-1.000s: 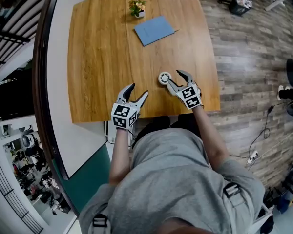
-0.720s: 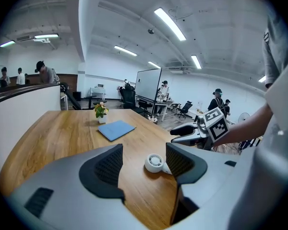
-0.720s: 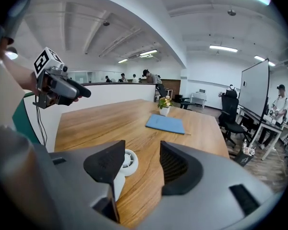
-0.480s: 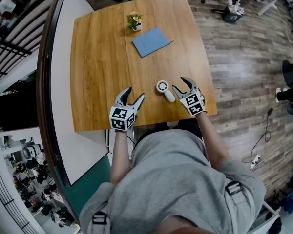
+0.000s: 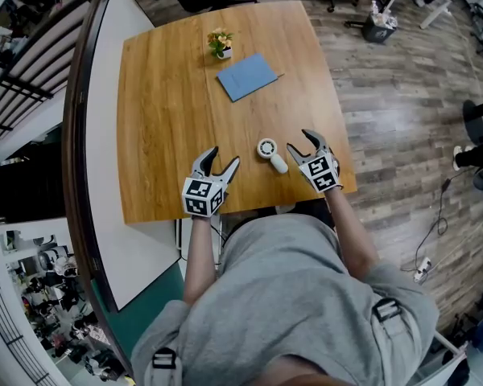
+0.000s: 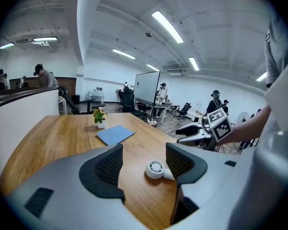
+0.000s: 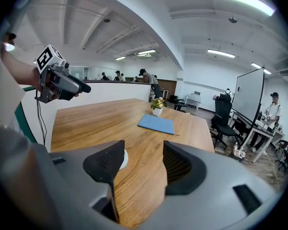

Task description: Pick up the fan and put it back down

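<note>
Fan (image 5: 270, 153) lies just left of right hand-held gripper (image 5: 299, 141), handle angled near-right; left hand-held gripper (image 5: 224, 155) farther off. Both sets of jaws apart, empty.

- Head view: high above the table (image 5: 161, 95), facing steeply down.
- Gripper views: low, close, looking across it; both share the blue pad (image 6: 115, 134), perhaps the fan (image 6: 156, 168).

Grey T-shirt (image 5: 294, 296), black shoulder straps (image 5: 384, 312) with buckles
</note>
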A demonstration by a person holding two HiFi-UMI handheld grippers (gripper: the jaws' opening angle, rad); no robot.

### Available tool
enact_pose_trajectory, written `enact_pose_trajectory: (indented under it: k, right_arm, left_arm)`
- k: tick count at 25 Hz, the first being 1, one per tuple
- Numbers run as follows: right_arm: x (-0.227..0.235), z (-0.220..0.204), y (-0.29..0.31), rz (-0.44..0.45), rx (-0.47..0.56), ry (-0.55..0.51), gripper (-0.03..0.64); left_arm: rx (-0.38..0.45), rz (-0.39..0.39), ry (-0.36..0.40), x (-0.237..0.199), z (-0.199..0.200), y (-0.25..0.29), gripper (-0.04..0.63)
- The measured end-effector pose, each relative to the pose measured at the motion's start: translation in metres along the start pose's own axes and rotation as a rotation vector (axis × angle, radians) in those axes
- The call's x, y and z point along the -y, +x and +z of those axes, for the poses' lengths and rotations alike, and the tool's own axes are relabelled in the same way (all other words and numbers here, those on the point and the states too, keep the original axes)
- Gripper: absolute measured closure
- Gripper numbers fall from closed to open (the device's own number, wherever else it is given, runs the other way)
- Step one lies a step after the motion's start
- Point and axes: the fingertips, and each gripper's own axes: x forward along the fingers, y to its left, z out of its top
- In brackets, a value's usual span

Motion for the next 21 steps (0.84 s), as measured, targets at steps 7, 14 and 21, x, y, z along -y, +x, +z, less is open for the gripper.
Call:
enact_pose_trajectory:
  k: [7,14,21]
  right_arm:
    - [0.000,0.002,-0.002,0.000,-0.004,-0.007,0.373]
    - [0.001,0.001,-0.002,0.008,-0.002,-0.016,0.373]
    - [0.007,0.000,0.002,0.026,-0.003,-0.023,0.373]
  left_arm:
    - [0.002,-0.003,0.000,0.003,0.002,0.000,0.301]
    - [0.009,0.004,-0.003,0.007,0.003,0.002,0.301]
    - [0.003,0.018,-0.012,0.012,0.001,0.006,0.301]
